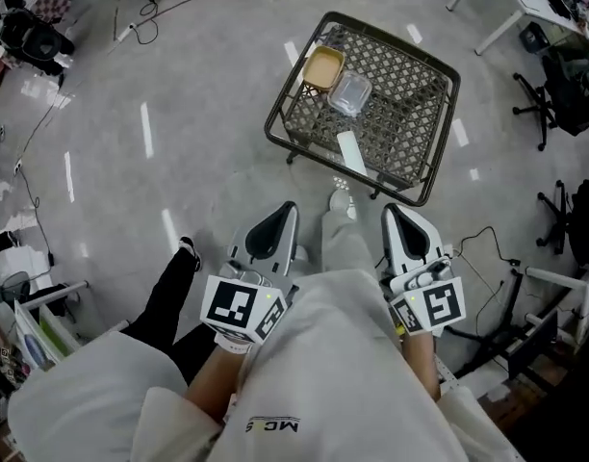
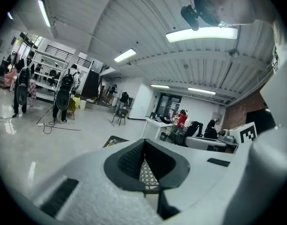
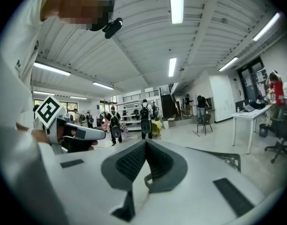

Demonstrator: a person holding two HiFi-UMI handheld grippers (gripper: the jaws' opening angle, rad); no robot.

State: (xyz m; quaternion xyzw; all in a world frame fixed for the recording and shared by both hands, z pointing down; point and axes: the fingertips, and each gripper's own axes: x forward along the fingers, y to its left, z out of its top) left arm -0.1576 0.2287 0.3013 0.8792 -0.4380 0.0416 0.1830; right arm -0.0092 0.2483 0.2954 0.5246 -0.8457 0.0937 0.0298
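Observation:
I hold both grippers close to my body, pointing forward over the floor. The left gripper [image 1: 288,208] is shut and holds nothing; in its own view the left gripper [image 2: 144,142] has its pads meeting at the tips. The right gripper [image 1: 390,209] is also shut and empty, as the right gripper [image 3: 146,143] shows in its own view. Ahead on the floor stands a dark wire basket [image 1: 439,133]. It holds a tan tray [image 1: 324,66], a clear lidded box [image 1: 350,93] and a white tube [image 1: 352,152]. Both grippers are well short of it.
My shoe [image 1: 341,200] is just before the basket. A black-trousered leg [image 1: 174,287] stands at my left. Office chairs [image 1: 554,85] and a white table leg [image 1: 511,12] are at the right, cables [image 1: 487,258] lie on the floor, and a rack [image 1: 35,325] is at lower left.

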